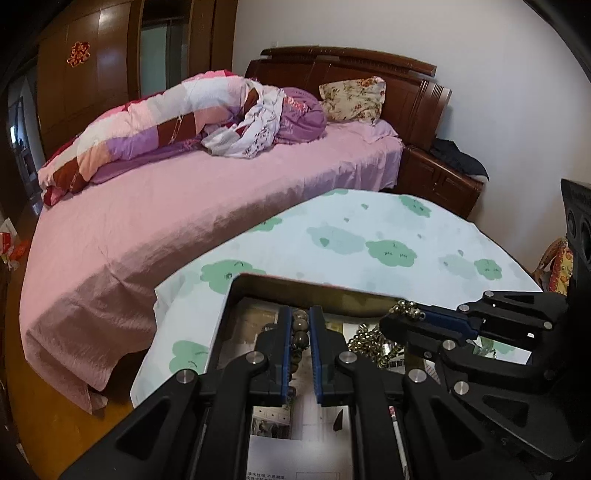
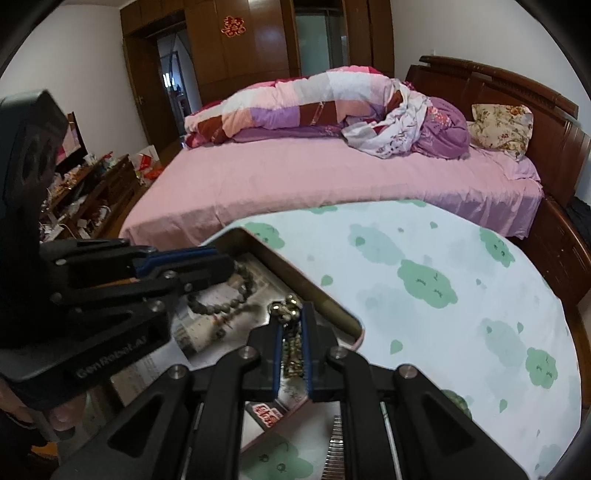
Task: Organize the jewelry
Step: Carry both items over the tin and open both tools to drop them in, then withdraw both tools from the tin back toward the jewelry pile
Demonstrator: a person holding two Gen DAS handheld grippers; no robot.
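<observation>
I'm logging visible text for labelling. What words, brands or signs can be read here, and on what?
"GenRobot.AI": left gripper body, partly blurred.
Red double-happiness sign: on the wardrobe.
Printed papers in the tin: too small to read.
Red characters on a packet: blurred.

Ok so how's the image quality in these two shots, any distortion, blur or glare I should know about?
Left wrist view: strong fisheye bending of the bed, dark corner vignette; the wooden bead bracelet between the left gripper fingers is soft. Right wrist view: same curvature on the table cloth; the gold bead chain in the right gripper is slightly blurred; sheen on the tin box rim.
</observation>
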